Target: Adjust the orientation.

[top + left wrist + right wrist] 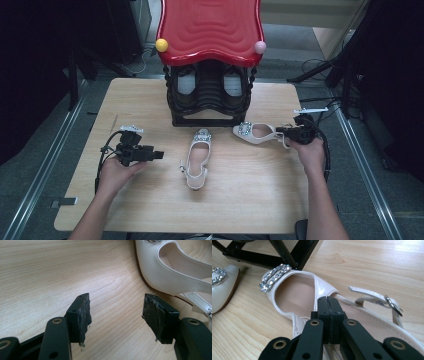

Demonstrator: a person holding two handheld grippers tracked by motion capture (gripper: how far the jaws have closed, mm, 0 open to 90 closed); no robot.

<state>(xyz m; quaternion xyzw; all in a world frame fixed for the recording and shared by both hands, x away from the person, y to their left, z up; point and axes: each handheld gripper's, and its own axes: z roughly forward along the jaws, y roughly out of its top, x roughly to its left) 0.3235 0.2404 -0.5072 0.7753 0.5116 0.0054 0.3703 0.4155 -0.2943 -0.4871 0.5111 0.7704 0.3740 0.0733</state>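
We see a light wooden table [150,210] with rounded corners, its grain running across its width. At the middle of its far edge stands a black shoe rack [210,100] with a red wavy top, which we take as landmark. Just in front of the rack one pale slingback shoe [198,157] lies pointing its jewelled toe toward it, and a second pale shoe [257,133] lies crosswise near the rack's front right corner.
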